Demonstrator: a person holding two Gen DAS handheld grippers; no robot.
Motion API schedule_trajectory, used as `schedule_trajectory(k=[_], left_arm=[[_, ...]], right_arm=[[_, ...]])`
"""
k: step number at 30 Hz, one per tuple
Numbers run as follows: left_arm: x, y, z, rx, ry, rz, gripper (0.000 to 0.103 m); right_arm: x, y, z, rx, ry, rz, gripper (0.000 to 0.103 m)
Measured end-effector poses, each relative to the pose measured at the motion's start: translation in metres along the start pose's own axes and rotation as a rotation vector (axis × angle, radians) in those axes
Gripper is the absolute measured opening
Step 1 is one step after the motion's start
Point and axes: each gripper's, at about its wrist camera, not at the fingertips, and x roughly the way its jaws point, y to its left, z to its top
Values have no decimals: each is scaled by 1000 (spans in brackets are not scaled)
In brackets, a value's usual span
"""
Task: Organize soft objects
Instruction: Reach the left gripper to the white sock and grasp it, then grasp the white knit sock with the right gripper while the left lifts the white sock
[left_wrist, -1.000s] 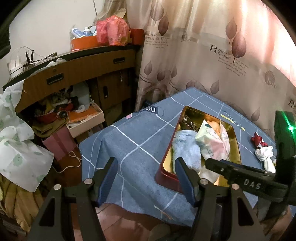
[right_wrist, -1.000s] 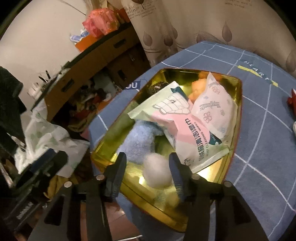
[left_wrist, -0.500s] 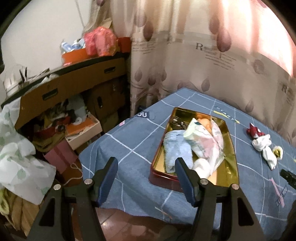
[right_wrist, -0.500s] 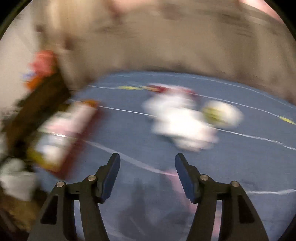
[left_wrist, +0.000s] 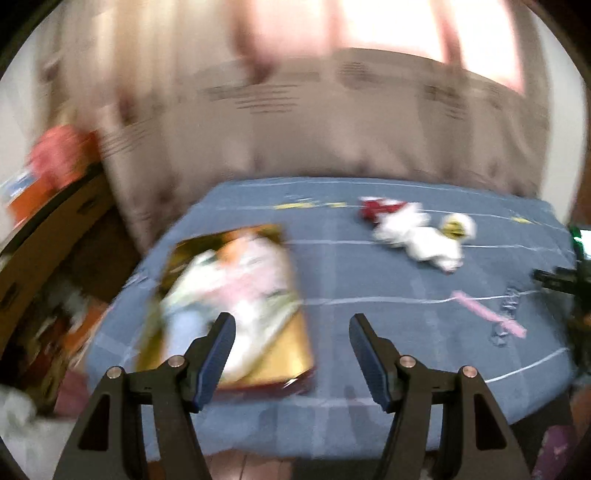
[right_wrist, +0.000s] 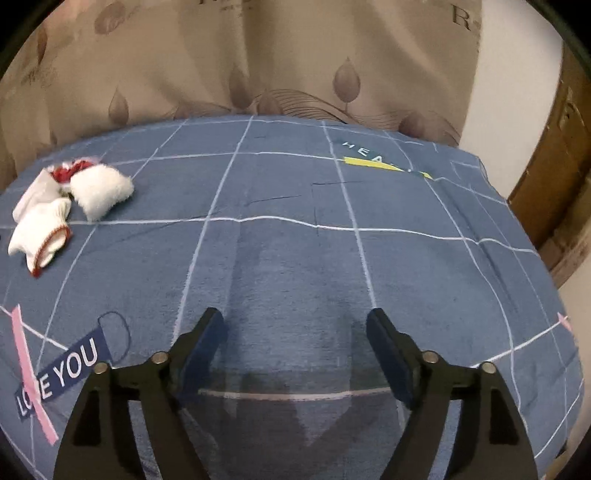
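Two tools, yours, both released, nothing between the jaws: left tool, right tool. Left view alone shows gold tray; white glove on blue cloth, unobstructed.

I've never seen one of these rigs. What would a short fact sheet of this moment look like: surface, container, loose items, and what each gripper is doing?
surface: blue checked cloth over a table
container: gold tray, already holding soft items, blurred in the left view
loose items: white glove with red cuff, fluffy white pad, small red item, grouped apart from the tray
left gripper: open, holding nothing
right gripper: open, holding nothing, above bare cloth
backdrop: beige leaf-print curtain
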Motion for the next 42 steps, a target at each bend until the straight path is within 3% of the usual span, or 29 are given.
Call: schedule_trajectory(k=[5,8,15,27,29,30,31,37,39,42], left_arm=[[46,-50,47,162,-3,-174,66],[79,-75,71,247,25,-233,66],[157,-131,111,480,60,-253,66],[240,-140,122,573,198,-318,66],[246,-136,122,558,210,-336,60],[249,-132,122,524,226,-377,33],[253,-130,122,489,248,-397,16],[234,-97,122,161,216,-470,14],[207,-84,117,30,165,-489,14],[166,-72,105,-84,123,-522,14]], right_arm=[[5,1,2,8,18,39,88],[4,-2,0,22,27,70,90],[9,-5,1,40,45,122,93],[9,-6,1,45,44,161,96],[9,-6,1,45,44,165,96],[9,-6,1,46,45,167,97],[9,-6,1,46,45,168,97],[10,-5,1,41,51,167,99],[9,-5,1,41,51,167,99],[10,-5,1,40,53,165,99]])
